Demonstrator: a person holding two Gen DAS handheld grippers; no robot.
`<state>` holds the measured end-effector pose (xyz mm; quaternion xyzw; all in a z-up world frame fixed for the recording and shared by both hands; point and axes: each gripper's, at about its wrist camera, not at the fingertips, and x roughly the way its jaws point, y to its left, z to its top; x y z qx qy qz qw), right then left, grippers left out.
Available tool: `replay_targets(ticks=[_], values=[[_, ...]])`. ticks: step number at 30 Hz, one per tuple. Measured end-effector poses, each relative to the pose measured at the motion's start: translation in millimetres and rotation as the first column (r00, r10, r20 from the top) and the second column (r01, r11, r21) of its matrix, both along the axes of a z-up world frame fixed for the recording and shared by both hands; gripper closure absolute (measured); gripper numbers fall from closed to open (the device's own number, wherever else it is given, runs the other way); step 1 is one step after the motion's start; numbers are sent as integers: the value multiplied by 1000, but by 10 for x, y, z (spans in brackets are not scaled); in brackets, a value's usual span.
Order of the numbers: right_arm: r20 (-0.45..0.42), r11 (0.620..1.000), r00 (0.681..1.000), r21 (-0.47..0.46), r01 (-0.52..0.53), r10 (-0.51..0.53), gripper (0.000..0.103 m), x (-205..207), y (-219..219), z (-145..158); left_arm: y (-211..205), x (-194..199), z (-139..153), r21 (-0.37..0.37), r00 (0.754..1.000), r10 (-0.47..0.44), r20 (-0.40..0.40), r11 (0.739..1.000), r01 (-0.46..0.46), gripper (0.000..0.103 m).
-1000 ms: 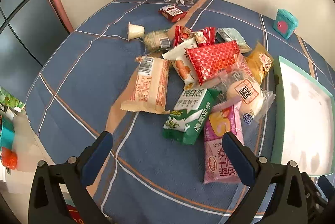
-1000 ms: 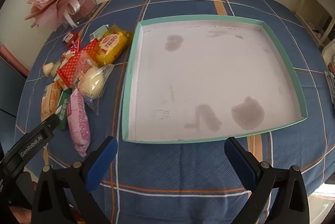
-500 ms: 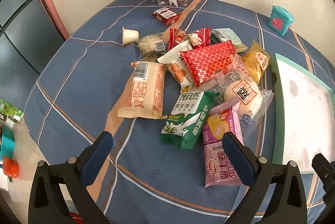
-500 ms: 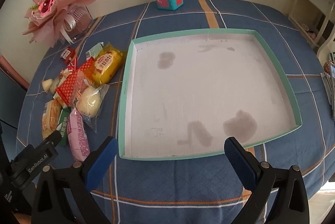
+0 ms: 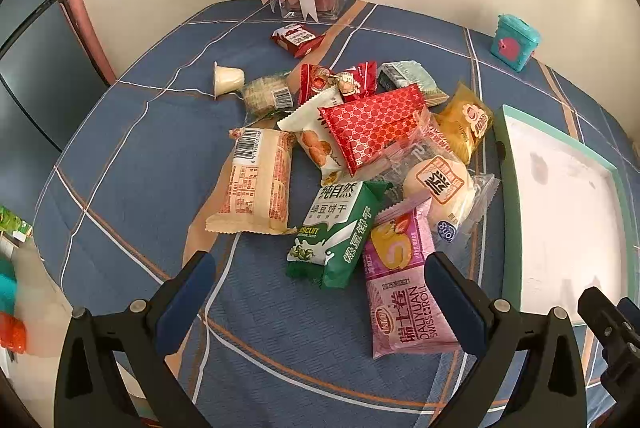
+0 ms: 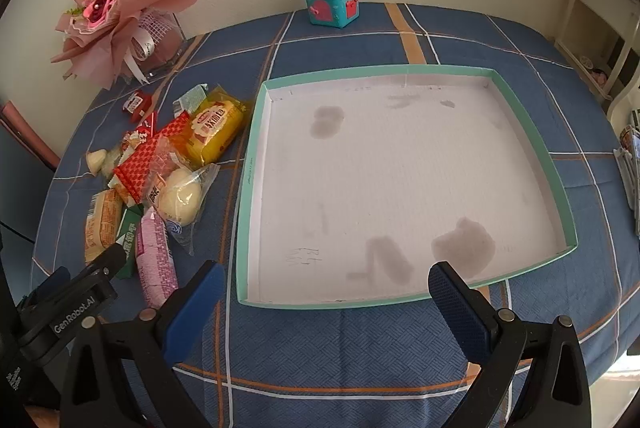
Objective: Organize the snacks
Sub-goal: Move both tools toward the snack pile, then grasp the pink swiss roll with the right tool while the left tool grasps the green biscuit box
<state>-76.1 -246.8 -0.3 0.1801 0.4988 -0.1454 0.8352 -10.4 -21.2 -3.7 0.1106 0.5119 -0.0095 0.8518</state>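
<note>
A heap of wrapped snacks lies on the blue checked tablecloth: a green biscuit pack, a pink Swiss roll pack, a beige cracker pack, a red patterned pack, a clear-wrapped bun and a yellow pack. My left gripper is open and empty, just short of the green and pink packs. A shallow teal-rimmed tray with a white stained floor lies right of the heap. My right gripper is open and empty over the tray's near rim.
A pink bouquet in a glass vase stands at the table's back left. A teal toy box sits at the back. A small jelly cup and a red packet lie apart from the heap. White furniture stands right of the table.
Both grippers have drawn back and risen a little, so the heap and tray sit farther off. Both jaws stay open. No snack has moved.
</note>
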Motion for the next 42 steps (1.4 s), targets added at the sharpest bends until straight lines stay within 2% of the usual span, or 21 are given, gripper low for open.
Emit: replay_targets(ticks=[15, 19, 27, 30, 37, 42], values=[[7, 999, 999, 2, -38, 38, 0, 83, 169, -1, 183, 206, 66, -61, 1000, 25, -10, 998, -26, 0], [24, 996, 996, 27, -82, 81, 0, 175, 321, 2, 327, 240, 91, -81, 999, 50, 5, 995, -49, 0], [24, 977, 978, 56, -208, 207, 0, 426, 779, -73, 622, 407, 48, -155, 994, 104, -18, 982, -106, 0], [15, 969, 971, 57, -241, 240, 0, 490, 896, -132, 658, 485, -23, -179, 993, 107, -55, 977, -116, 0], [-32, 951, 952, 77, -300, 303, 0, 590, 1034, -288, 580, 610, -165, -287, 989, 63, -133, 953, -100, 0], [-36, 936, 941, 128, -329, 336, 0, 642, 1053, -409, 467, 677, -250, -337, 982, 28, -186, 937, -91, 4]])
